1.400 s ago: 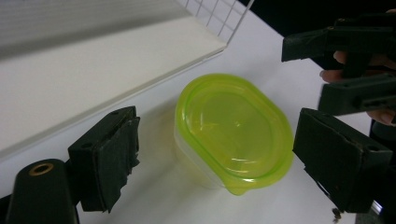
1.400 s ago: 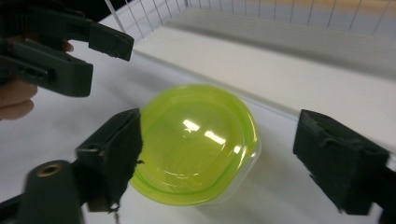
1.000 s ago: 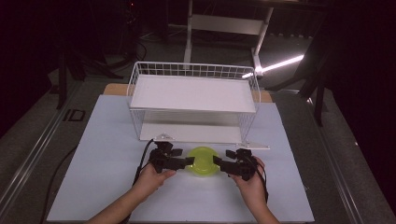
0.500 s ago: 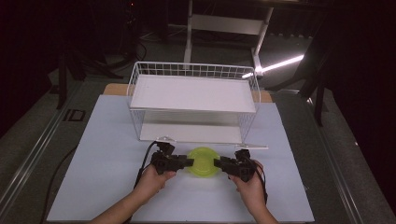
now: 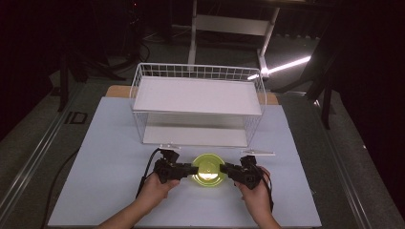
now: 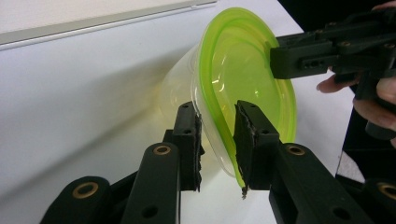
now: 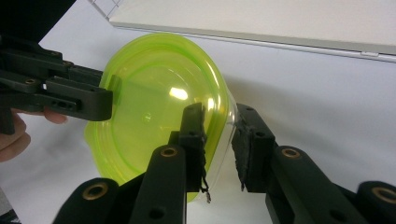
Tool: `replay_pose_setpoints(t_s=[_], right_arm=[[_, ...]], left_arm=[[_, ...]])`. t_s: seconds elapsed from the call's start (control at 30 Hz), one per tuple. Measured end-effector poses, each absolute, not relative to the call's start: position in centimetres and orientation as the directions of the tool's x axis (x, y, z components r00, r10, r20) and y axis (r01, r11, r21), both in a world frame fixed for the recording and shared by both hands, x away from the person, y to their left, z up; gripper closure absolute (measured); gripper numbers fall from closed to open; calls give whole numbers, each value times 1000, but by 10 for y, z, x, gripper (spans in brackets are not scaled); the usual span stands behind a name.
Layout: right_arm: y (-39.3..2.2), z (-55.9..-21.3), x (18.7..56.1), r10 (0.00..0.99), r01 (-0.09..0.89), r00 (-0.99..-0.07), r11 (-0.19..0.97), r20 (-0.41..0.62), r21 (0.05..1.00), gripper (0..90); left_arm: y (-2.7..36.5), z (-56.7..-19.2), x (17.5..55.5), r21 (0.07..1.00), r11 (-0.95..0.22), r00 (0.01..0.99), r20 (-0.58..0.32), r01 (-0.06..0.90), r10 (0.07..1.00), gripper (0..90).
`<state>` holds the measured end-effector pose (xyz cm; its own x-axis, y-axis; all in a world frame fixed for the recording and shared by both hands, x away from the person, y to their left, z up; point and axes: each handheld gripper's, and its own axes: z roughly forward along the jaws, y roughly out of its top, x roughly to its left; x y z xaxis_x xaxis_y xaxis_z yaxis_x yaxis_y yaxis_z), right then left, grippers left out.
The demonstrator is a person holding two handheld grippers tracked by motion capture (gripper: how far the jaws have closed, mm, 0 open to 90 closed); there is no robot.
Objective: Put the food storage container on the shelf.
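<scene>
High view: round yellow-green translucent plastic bowl on white table, before white wire basket shelf, between left gripper and right gripper.
Left gripper view: jaws clamp bowl rim.
Right gripper view: jaws clamp opposite rim.

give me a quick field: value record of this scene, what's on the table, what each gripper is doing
surface: white table
held item: clear container with green lid, in front of the rack
left gripper: jaws closed on the container's rim at its left side
right gripper: jaws straddle the rim at its right side; contact unclear
container pose: cannot tell whether it is lifted or resting
behind it: white wire rack with two shelves, nothing on them
hands: one hand on each gripper
</scene>
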<state>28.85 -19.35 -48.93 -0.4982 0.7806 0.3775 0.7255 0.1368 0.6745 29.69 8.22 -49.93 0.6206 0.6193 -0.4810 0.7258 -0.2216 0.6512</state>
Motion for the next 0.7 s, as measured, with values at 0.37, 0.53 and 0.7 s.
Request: replay_pose_setpoints(t_s=[0.37, 0.53, 0.7], right_arm=[[-194, -489, 282, 759, 726, -516, 141, 398, 673, 778], [-191, -489, 277, 757, 714, -530, 155, 382, 683, 796], [-187, -483, 274, 755, 693, -543, 157, 368, 703, 796]], left_arm=[[85, -496, 291, 661, -239, 633, -455, 712, 627, 794], [87, -497, 289, 659, -248, 634, -444, 710, 633, 817], [92, -490, 287, 677, -235, 640, -441, 697, 629, 819]])
